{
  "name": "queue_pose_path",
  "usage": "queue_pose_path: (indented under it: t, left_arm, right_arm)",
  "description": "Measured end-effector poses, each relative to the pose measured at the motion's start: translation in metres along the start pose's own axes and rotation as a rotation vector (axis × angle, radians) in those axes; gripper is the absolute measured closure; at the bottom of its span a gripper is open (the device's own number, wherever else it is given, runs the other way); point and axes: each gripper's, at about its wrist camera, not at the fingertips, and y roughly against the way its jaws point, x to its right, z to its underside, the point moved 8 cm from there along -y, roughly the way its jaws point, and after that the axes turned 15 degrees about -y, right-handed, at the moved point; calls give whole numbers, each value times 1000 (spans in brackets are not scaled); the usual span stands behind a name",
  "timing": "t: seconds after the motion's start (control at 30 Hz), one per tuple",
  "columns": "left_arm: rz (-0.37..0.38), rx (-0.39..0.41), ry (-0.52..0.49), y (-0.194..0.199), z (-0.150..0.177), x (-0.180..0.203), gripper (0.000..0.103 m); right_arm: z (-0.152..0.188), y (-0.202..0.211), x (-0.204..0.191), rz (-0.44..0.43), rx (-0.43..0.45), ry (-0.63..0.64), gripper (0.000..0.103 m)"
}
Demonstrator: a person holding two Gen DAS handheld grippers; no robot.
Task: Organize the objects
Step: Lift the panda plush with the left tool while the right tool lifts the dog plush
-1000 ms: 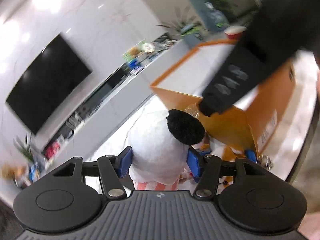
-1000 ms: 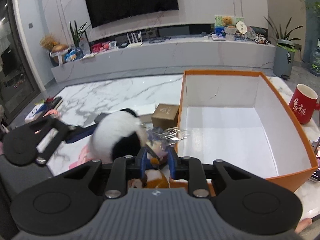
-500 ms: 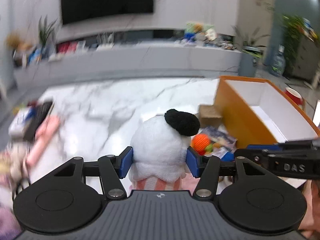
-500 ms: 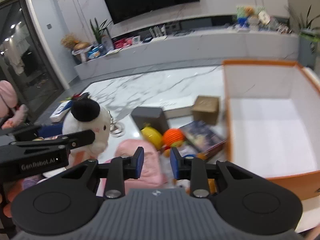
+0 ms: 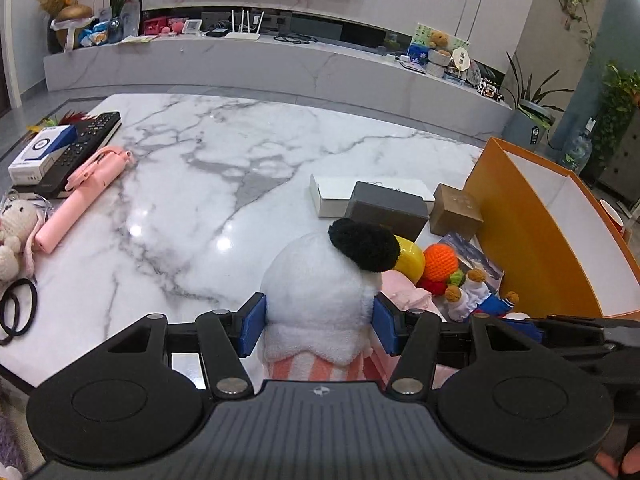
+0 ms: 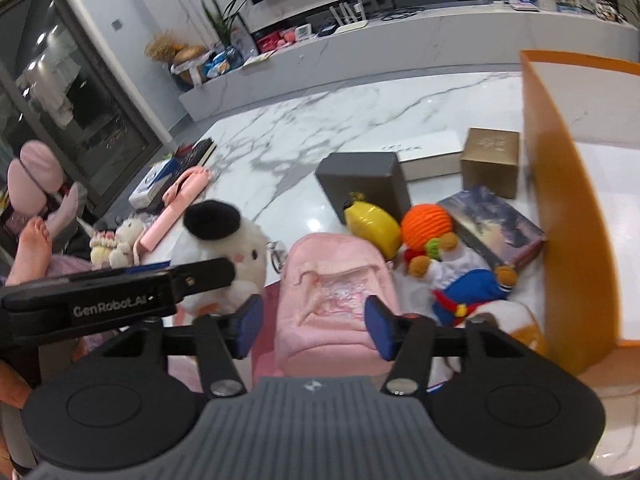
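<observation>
My left gripper [image 5: 318,326] is shut on a white plush toy [image 5: 320,292] with a black ear, held above the marble table [image 5: 200,184]. In the right wrist view the same plush toy [image 6: 236,248] sits at the left behind the left gripper's fingers [image 6: 200,274]. My right gripper [image 6: 312,322] hovers over a small pink backpack [image 6: 332,292]. Its jaws are opening, and the pads stand either side of the backpack without pressing it. The orange box [image 5: 520,236] with a white inside stands at the right [image 6: 560,200].
Beside the box lie a yellow toy [image 6: 374,224], an orange crochet ball [image 6: 426,226], a blue-clad doll [image 6: 464,284], a grey box [image 6: 364,176], a brown box [image 6: 490,156] and a picture box [image 6: 492,220]. A pink stick [image 5: 80,196], remote [image 5: 86,140] and crochet bunny [image 5: 16,228] lie at the left.
The left gripper rolled upright and carried the plush toy away from the orange box. The right gripper moved left and down from the box to the pink backpack, and its jaws widened.
</observation>
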Motion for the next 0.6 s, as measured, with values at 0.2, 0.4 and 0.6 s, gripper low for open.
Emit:
queue_pose_path:
  t: [0.2, 0.4, 0.6]
  left_arm:
    - [24, -11, 2, -10, 3, 2, 38]
    - [31, -37, 20, -19, 7, 4, 38]
    - [36, -67, 31, -25, 7, 1, 36]
  right_arm:
    - [2, -17, -4, 35, -28, 52, 44]
    - [0, -14, 2, 47, -21, 59, 44]
    - [-4, -5, 11, 58, -2, 39, 44]
